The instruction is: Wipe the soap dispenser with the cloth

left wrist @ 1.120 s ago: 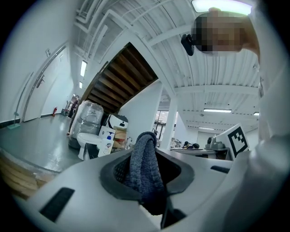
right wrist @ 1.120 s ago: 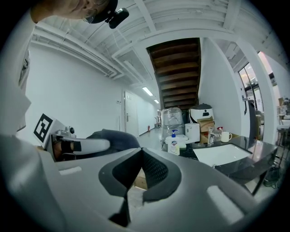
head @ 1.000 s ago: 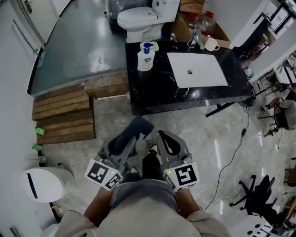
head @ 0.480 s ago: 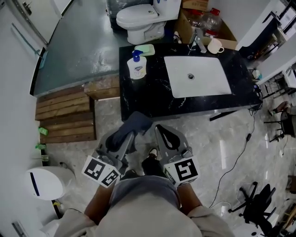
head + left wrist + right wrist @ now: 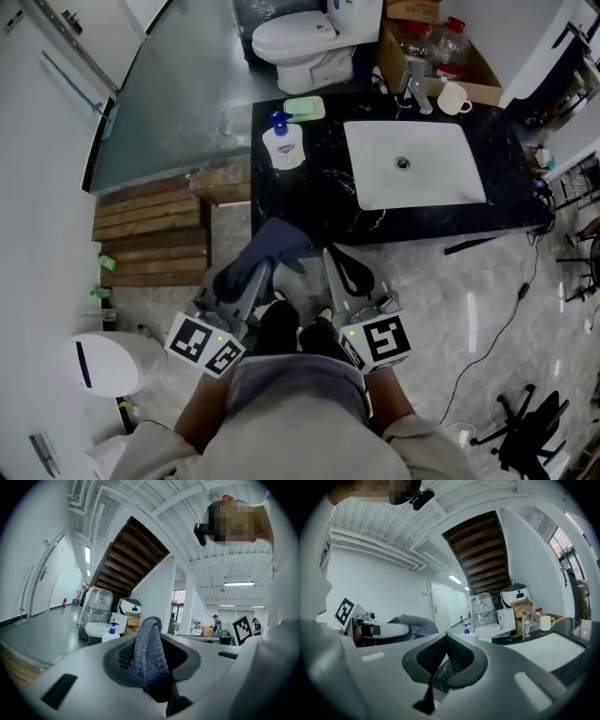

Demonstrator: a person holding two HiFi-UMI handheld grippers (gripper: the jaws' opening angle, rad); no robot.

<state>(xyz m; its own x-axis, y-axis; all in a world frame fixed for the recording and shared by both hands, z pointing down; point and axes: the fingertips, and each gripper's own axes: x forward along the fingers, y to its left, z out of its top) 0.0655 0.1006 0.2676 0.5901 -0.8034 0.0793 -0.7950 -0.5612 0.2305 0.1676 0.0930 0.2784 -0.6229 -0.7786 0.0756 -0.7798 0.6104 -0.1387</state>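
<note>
The soap dispenser (image 5: 283,145), a white bottle with a blue pump, stands at the left end of the black counter (image 5: 319,202). My left gripper (image 5: 265,265) is shut on a grey cloth (image 5: 273,245), which bulges out past its tips. In the left gripper view the cloth (image 5: 147,654) fills the jaws, and the dispenser (image 5: 111,633) shows small and far ahead. My right gripper (image 5: 331,259) is shut with nothing in it. In the right gripper view its jaws (image 5: 444,642) meet, with the dispenser (image 5: 467,629) distant. Both grippers hang short of the counter's front edge.
A white sink basin (image 5: 413,165) is set in the counter, with a faucet (image 5: 418,92) and a mug (image 5: 455,97) behind it. A green pad (image 5: 304,109) lies behind the dispenser. A toilet (image 5: 302,41) stands beyond, wooden steps (image 5: 150,234) at left, and a white bin (image 5: 105,366) near left.
Both grippers have come closer to the counter, which now lies nearer in the head view. The cloth stays in the left gripper and the right stays shut.
</note>
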